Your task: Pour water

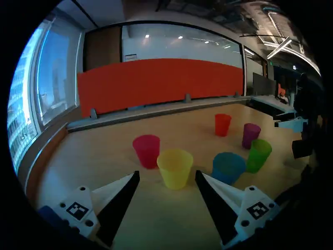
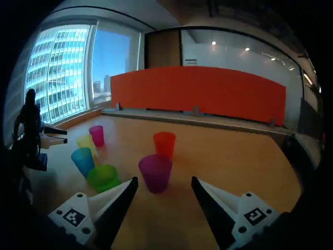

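Note:
Six plastic cups stand upright on a wooden table [image 1: 125,146]. In the left gripper view my left gripper [image 1: 167,176] is open, its fingertips on either side of the yellow cup [image 1: 175,168] just ahead. Behind the yellow cup stands a pink cup [image 1: 147,150]; to the right are a blue cup [image 1: 227,166], a green cup [image 1: 258,154], a purple cup [image 1: 251,135] and an orange cup [image 1: 222,124]. In the right gripper view my right gripper [image 2: 164,182] is open just short of the purple cup [image 2: 155,172], with the orange cup [image 2: 164,144] behind it. I cannot tell whether any cup holds water.
An orange partition [image 1: 160,83] runs along the table's far edge. Large windows [image 2: 62,79] line one side. The other gripper [image 2: 52,136] and the hand holding it sit at the left edge of the right gripper view, beside the green [image 2: 102,176], blue [image 2: 82,161], yellow [image 2: 86,143] and pink [image 2: 97,135] cups.

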The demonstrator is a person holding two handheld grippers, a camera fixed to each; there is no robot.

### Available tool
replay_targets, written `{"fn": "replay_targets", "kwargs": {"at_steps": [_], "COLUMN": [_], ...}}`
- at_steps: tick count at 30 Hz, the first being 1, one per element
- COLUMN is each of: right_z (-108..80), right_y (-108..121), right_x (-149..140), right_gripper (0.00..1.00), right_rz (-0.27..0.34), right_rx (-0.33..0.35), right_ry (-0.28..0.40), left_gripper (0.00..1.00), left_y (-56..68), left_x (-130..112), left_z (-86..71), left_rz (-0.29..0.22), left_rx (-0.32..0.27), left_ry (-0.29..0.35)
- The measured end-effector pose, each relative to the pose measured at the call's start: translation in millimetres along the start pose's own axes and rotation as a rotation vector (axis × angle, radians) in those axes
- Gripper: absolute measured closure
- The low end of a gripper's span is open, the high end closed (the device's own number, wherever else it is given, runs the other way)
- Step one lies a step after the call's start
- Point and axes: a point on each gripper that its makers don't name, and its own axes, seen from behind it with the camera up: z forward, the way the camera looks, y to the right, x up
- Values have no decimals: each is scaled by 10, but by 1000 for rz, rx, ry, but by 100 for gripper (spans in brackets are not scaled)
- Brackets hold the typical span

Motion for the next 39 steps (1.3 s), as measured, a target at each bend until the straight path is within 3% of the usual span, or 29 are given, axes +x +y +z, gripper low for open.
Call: {"fn": "replay_targets", "kwargs": {"at_steps": [8,18,29,39], "right_z": [0,-71,-155,-194], "right_y": [182,354,464,438], "right_x": [191,419,598,676], "right_gripper": [1,1,1,1], "right_rz": [48,63,53,76], "right_rx": [-100,-235,-355,-351], "right_ry": [102,231,296,336], "left_gripper": [0,0,0,0], "left_y": [-90,-172,-248,-294], "left_x": [179,320,658,666], "left_z": [-48,-108,-224,-194], "left_rz": [-27,-110,-86,-100], "left_rx": [83,177,245,272], "left_ry": [112,229,313,337]}}
